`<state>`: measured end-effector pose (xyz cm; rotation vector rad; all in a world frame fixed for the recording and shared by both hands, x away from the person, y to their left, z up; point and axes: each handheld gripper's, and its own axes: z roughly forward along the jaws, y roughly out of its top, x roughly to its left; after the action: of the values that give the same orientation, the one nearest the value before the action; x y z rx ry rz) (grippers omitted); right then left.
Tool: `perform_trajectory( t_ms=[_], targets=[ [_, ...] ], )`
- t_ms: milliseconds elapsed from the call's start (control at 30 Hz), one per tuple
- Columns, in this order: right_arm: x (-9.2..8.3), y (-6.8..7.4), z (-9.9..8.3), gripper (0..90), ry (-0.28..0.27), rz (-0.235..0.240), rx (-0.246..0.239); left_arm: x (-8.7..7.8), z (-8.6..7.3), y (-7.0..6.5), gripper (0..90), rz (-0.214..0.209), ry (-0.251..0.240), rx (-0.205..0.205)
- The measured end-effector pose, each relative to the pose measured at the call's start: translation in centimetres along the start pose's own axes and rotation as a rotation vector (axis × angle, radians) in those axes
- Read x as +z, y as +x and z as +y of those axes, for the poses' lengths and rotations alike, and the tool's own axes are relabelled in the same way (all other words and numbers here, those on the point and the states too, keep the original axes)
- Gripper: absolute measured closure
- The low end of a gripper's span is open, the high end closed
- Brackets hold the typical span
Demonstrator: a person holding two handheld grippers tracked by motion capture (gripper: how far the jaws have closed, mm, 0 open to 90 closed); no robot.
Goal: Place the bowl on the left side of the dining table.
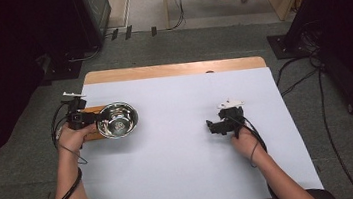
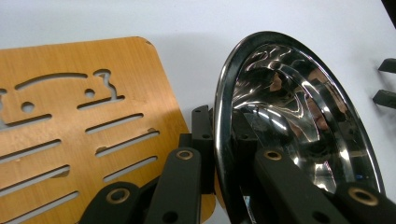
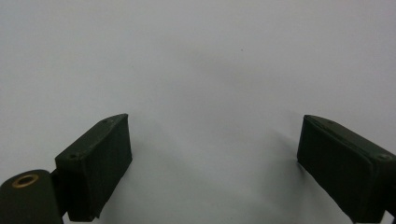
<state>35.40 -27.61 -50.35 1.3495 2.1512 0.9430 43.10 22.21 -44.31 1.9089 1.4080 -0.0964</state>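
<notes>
A shiny steel bowl (image 1: 117, 120) (image 2: 299, 116) sits at the left side of the table, partly over a slotted wooden board (image 1: 92, 110) (image 2: 70, 116). My left gripper (image 1: 94, 120) (image 2: 218, 128) comes at it from the left and is shut on the bowl's near rim, one jaw inside and one outside. My right gripper (image 1: 210, 126) (image 3: 215, 154) rests right of centre on the white sheet, pointing left, open with nothing between its fingers. Its jaw tips (image 2: 385, 81) also appear far off in the left gripper view.
A white sheet (image 1: 184, 144) covers the wooden table (image 1: 171, 70). Cables (image 1: 307, 72) trail on the carpet to the right. Dark equipment (image 1: 16, 32) stands at the back left and far right.
</notes>
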Motion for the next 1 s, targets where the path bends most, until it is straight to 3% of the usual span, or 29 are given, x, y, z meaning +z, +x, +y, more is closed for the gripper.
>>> perform_trajectory(
  t_ms=[533, 1000],
  targets=[
    [0.0, -0.1, 0.0, 9.8, 0.002, 0.007, 0.007, -0.8, 0.0, 0.8, 85.4, 0.018, -0.032, -0.021],
    [0.1, -0.2, 0.0, 9.8, 0.005, 0.012, 0.012, -1.4, 0.0, 1.8, 85.4, 0.064, -0.050, -0.044]
  ],
)
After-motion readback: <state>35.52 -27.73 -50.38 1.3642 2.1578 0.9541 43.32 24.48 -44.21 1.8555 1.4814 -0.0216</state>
